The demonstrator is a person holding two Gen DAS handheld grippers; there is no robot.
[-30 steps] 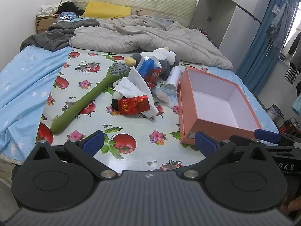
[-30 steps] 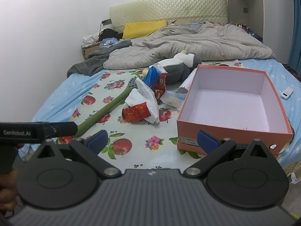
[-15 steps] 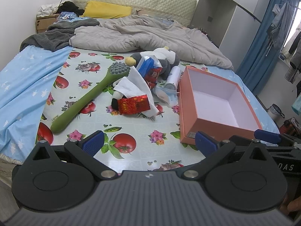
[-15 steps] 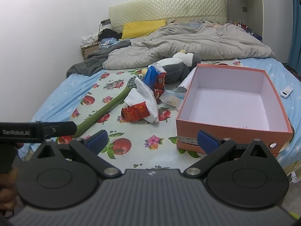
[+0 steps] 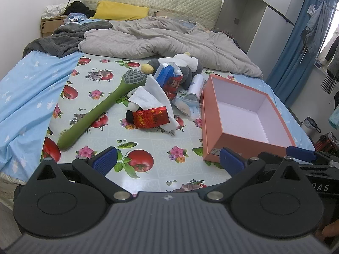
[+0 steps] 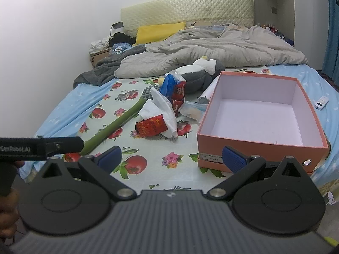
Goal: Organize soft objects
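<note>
An open orange box (image 5: 243,139) (image 6: 262,148) with a white inside lies on the bed at the right. Left of it is a pile: a red tissue pack (image 5: 151,117) (image 6: 152,124) with white tissue sticking out, a grey and white plush toy (image 5: 186,65) (image 6: 201,72), a blue and red packet (image 5: 169,78) (image 6: 174,91), a white roll (image 5: 195,87) and a face mask (image 5: 186,105). A long green massage brush (image 5: 99,110) (image 6: 114,124) lies beside them. My left gripper (image 5: 167,160) and right gripper (image 6: 170,157) are both open and empty, near the bed's front edge.
A fruit-print mat (image 5: 148,152) covers the near bed. A grey quilt (image 5: 159,40), a dark blanket (image 5: 63,38) and a yellow pillow (image 5: 120,13) lie at the back. A white remote (image 6: 322,102) lies right of the box. Blue curtains (image 5: 292,53) hang at the right.
Both grippers have moved slightly closer to the bed. The objects have not moved.
</note>
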